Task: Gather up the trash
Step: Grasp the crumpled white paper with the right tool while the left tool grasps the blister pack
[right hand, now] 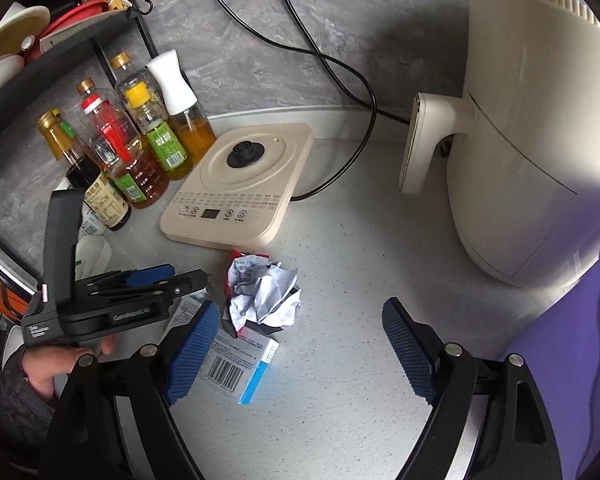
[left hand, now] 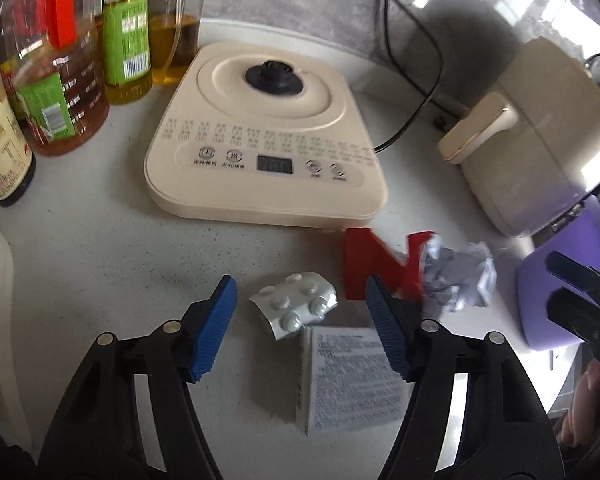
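Presently the left gripper [left hand: 300,314] hangs low over the white counter [left hand: 100,248], its blue fingers [left hand: 214,328] spread wide and clasping nothing. A silver blister pack [left hand: 296,306] lies on the counter between them, touching neither. A folded printed leaflet [left hand: 352,376] lies just near of the pack, partly under the right-hand finger. A red packet [left hand: 374,264] and crumpled paper [left hand: 456,280] sit just beyond, to the right.

The right gripper [right hand: 296,336] is likewise wide open and empty. Crumpled paper [right hand: 264,294] lies on the counter ahead of its left-hand finger, with a white-and-blue carton [right hand: 240,364] resting beside that finger. A purple bin [right hand: 580,340] stands at right. A beige cooker base [right hand: 240,184] sits farther off, oil bottles [right hand: 140,148] at its left, a cream appliance [right hand: 532,128] at far right.
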Tool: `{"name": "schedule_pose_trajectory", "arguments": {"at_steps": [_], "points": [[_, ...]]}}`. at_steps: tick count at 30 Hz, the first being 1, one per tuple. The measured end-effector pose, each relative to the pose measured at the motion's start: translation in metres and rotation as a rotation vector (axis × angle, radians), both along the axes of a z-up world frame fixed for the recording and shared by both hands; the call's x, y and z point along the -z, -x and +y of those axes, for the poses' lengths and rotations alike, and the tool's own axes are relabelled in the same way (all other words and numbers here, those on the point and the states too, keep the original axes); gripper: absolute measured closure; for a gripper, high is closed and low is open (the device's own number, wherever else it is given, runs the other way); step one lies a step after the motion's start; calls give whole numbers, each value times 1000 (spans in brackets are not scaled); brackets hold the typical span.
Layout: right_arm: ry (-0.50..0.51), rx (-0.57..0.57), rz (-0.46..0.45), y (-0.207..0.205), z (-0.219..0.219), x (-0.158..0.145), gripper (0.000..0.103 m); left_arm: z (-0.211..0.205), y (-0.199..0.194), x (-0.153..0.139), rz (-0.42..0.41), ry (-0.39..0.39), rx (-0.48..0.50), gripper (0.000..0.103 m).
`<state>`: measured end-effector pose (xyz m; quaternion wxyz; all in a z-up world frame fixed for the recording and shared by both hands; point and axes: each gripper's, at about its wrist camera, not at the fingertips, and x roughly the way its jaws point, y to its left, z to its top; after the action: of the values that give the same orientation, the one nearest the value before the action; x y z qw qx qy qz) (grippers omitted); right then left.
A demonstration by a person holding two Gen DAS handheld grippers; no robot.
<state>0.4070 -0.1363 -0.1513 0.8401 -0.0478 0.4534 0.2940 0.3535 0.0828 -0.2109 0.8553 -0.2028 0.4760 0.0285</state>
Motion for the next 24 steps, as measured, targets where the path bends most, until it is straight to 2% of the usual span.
{"name": "schedule_pose_trajectory", "arguments": {"at_steps": [2,3,5,10,13,16,19,24], "points": [[2,-2,9,-3,2,3,21,0,-4,6,20,-1,-6,43],[2,-1,13,-5,3,4,20,0,-6,9,30,-3,-7,53],[-4,-1,32,-11,7,8,19,-1,-6,8,31,-20,-5,55],[3,-33,62,-19,25,21,16,10,2,-5,-10,-38,-47,56],[-6,-46,74,-21,31,26,16,19,8,-6,-6,-43,-62,56],[-28,-37,106,-23,32,36,16,22,12,-5,13,-58,-56,56],[-13,-52,139,-24,38,45,18,18,15,-7,-2,-81,-44,55],[-10,-64,107,-24,46,43,18,18,23,-7,-30,-41,-81,55]]}}
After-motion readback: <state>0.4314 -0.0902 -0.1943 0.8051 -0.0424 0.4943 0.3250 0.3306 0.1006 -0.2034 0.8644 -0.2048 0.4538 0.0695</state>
